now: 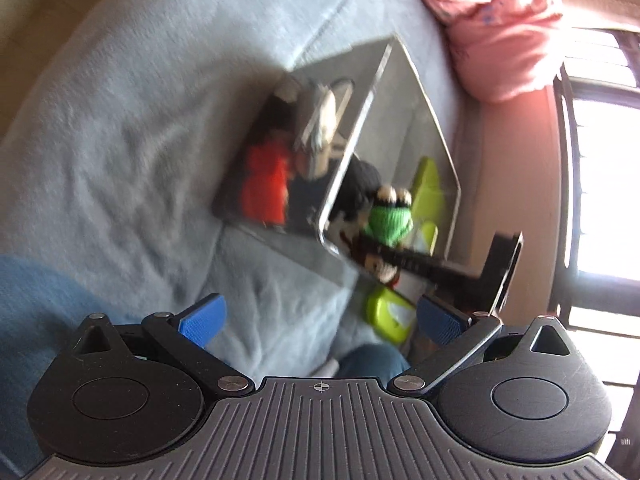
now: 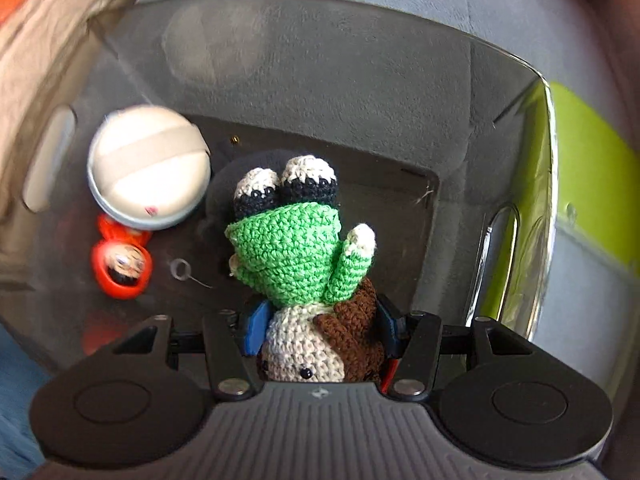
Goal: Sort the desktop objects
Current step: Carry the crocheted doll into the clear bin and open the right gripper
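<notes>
My right gripper [image 2: 322, 330] is shut on a crocheted doll [image 2: 304, 256] with a green frog hood, cream face and brown hair, and holds it inside a clear plastic box [image 2: 360, 80]. In the box lie a round white tin [image 2: 150, 166] and a small red figurine [image 2: 120, 266]. In the left wrist view the same box [image 1: 436, 120] sits on a grey blanket [image 1: 120, 140], with the doll [image 1: 386, 216], the red figurine [image 1: 266, 184] and the right gripper's arm [image 1: 440, 268] reaching in. My left gripper [image 1: 320, 320] is open and empty, short of the box.
A lime green object [image 1: 390, 314] lies on the blanket beside the box, just ahead of my left gripper; it also shows through the box wall [image 2: 588, 184]. A pink quilt [image 1: 500, 20] is bunched at the far right. A blue cloth [image 1: 36, 300] lies at the left.
</notes>
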`<move>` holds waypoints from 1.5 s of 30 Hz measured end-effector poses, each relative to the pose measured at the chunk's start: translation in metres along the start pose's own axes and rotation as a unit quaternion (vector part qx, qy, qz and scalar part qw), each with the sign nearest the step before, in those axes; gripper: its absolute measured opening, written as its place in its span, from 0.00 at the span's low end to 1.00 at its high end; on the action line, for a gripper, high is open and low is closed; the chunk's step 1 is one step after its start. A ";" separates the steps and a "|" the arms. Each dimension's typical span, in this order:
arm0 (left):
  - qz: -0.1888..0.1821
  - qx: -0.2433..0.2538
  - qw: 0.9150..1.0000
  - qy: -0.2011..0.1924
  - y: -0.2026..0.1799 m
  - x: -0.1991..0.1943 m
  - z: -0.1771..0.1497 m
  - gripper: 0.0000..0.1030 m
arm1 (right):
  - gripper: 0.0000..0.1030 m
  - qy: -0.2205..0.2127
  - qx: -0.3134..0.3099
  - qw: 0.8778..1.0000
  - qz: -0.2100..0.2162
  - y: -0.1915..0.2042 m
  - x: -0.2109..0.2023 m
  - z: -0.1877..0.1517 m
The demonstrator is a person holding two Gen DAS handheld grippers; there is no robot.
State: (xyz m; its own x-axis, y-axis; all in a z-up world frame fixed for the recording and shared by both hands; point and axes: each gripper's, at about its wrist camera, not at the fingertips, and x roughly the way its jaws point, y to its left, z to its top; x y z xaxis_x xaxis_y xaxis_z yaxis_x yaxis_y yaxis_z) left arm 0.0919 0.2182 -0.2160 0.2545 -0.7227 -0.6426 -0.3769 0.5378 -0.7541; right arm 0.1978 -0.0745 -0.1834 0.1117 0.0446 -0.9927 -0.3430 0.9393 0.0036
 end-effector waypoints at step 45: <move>0.062 0.323 0.943 0.042 -0.126 -0.004 -0.088 1.00 | 0.71 -0.090 0.050 0.994 -0.032 -0.004 -0.065 -0.010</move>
State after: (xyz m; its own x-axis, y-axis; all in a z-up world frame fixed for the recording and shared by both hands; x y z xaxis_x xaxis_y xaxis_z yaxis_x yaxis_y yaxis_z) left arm 0.0595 0.1153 -0.1062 0.1616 -0.6547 -0.7384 0.2305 0.7526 -0.6168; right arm 0.1825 -0.0849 -0.1205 0.2993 0.0358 -0.9535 -0.2372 0.9707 -0.0380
